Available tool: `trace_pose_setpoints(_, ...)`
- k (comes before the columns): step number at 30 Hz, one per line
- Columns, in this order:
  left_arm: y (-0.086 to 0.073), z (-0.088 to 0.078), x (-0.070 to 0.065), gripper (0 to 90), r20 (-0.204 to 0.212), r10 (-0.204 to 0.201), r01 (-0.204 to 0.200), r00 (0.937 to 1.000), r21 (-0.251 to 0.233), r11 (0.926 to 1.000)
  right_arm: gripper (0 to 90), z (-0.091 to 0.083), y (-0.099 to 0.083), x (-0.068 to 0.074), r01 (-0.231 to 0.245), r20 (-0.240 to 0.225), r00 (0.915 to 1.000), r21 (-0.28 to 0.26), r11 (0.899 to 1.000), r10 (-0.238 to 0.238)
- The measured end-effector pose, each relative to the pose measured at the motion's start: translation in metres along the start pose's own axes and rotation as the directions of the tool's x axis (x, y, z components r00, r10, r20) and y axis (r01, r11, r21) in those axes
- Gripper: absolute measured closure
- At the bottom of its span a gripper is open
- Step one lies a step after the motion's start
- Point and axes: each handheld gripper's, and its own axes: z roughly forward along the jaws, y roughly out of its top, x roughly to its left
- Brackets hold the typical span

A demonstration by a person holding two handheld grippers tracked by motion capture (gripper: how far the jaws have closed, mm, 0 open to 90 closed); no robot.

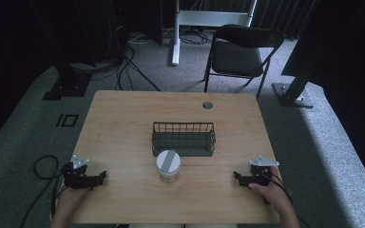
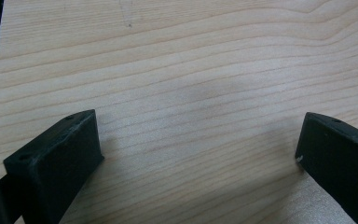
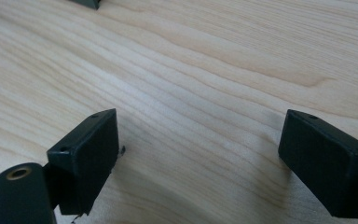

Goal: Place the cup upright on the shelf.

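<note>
Two grippers rest on a light wooden counter (image 1: 123, 123), one near each front corner. Left gripper (image 1: 100, 176): held by a hand (image 1: 69, 199) at the front left corner, jaws pointing toward the middle of the counter; in the left gripper view (image 2: 198, 149) its jaws stand spread wide over bare wood grain, nothing between them. Right gripper (image 1: 237, 176): held by a hand (image 1: 273, 190) near the front right corner, jaws pointing inward toward the left one; in the right gripper view (image 3: 198, 147) the jaws are likewise spread wide, with only bare wood between them. Each gripper carries a grey three-cornered plate on top and trails a black cable.

One dark wire basket (image 1: 184, 138): rectangular, upright, at the centre of the counter, long side parallel to the front edge. It looks empty.

One clear jar (image 1: 168, 166) with a white lid crossed by a grey stripe: upright, just in front of the basket, toward its left end, between the two grippers and well apart from both.

One round grey insert (image 1: 207, 105): set in the counter near the far edge.

One black folding chair (image 1: 240, 54): on the grey carpet beyond the far edge.
</note>
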Motion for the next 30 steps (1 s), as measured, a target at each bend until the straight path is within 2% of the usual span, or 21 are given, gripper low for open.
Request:
trace_pose_setpoints(21,-0.0003,-0.0001,-0.0002,0.2,-0.002,-0.002,0.002,1.0000,0.000,1.0000,11.5,-0.0003,-0.0002,0.0014,-0.001,0.006,1.0000,0.001,1.000,0.001)
trace_pose_setpoints(30,-0.0002,0.0000,-0.0002,0.1,-0.002,-0.002,0.002,1.0000,-0.001,1.0000,11.6,0.0014,0.0015,0.0091,0.017,-0.009,0.9998,-0.003,1.000,-0.017)
